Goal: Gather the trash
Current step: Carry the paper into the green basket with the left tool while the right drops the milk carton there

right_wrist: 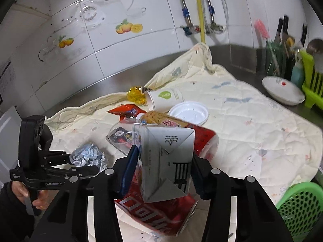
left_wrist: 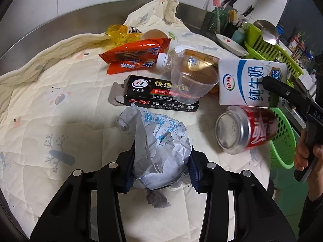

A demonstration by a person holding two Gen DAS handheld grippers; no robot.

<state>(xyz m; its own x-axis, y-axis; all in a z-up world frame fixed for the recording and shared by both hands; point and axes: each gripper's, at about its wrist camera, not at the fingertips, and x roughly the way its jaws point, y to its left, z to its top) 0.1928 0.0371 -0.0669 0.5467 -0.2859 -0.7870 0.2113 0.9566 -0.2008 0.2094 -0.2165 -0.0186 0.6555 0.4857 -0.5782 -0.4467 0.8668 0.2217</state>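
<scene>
a: crumpled paper (left_wrist: 159, 151) fills the lower centre of the left wrist view, pinched between the blue pads of the left gripper (left_wrist: 160, 168) on a cream quilted cloth (left_wrist: 40, 100).

b: and on the other side? the right gripper (right_wrist: 164, 171) closes on a white milk carton (right_wrist: 165, 161) at the lower centre of its own frame, held above a red soda can (right_wrist: 159, 215) that lies on its side beneath it.

a: both grippers are pinching trash, then. a green perforated basket (right_wrist: 300, 205) sits at the lower right edge of the right wrist view; it looks like the collecting bin, though nothing can be seen inside it from here.

b: so collection appears to be at an early stage. plenty remains on the cloth: a black glue box (left_wrist: 141, 92) at mid frame, a clear plastic cup (left_wrist: 191, 84) lying over it, a clear bottle with a white cap (left_wrist: 163, 60), orange snack wrappers (left_wrist: 133, 54) toward the upper left, a yellow plastic piece (left_wrist: 119, 34) and a paper cup (right_wrist: 163, 98) farther back.

a: a white lid (right_wrist: 188, 113) lies near the bottle too. at least nine pieces are left to move, judging by what shows, counting the two in the grippers.
</scene>
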